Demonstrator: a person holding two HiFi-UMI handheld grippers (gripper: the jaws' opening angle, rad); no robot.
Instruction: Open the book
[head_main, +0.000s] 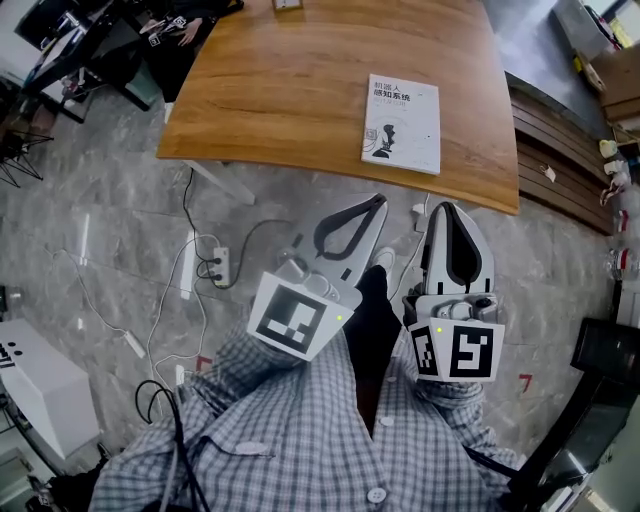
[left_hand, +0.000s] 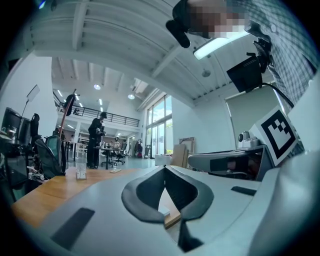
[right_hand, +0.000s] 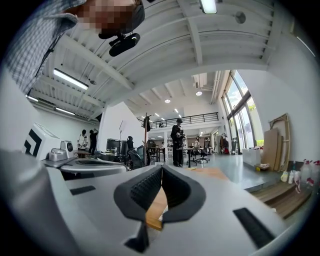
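Note:
A closed white book with a dark cover drawing lies flat on the wooden table, near its front right edge. Both grippers are held level in front of the person's body, short of the table edge and below the book in the head view. The left gripper is shut, tips touching, nothing between them. The right gripper beside it is also shut and empty. In the left gripper view the left gripper shows closed tips, with the table edge visible through the jaw loop. The right gripper looks the same.
A power strip and loose cables lie on the grey floor left of the grippers. A white box stands at the lower left and wooden planks run along the right. A person stands far behind the table.

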